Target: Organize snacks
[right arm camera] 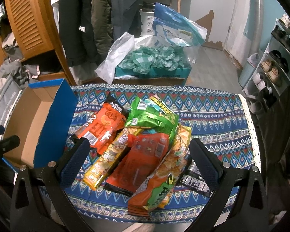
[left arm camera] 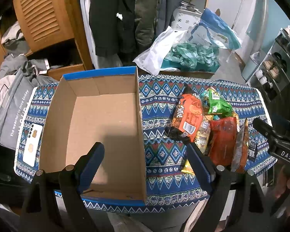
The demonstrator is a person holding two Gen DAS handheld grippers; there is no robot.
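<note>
An open, empty cardboard box (left arm camera: pixel 106 127) with blue outer walls stands on the left of a patterned blue tablecloth (left arm camera: pixel 162 150); it also shows in the right wrist view (right arm camera: pixel 29 119). A pile of snack packets lies to its right: an orange packet (right arm camera: pixel 102 127), a green packet (right arm camera: pixel 154 119), a red packet (right arm camera: pixel 143 158), a yellow packet (right arm camera: pixel 104 164) and an orange-green packet (right arm camera: pixel 160 183). My left gripper (left arm camera: pixel 145 164) is open, above the box's right wall. My right gripper (right arm camera: pixel 139 154) is open and empty, straddling the pile from above. The pile also shows in the left wrist view (left arm camera: pixel 206 123).
A white phone (left arm camera: pixel 32 143) lies on the cloth left of the box. A grey bag (left arm camera: pixel 11 106) sits beyond the table's left edge. A teal box with plastic bags (right arm camera: pixel 152 63) stands behind the table. A shoe rack (right arm camera: pixel 276 63) is on the right.
</note>
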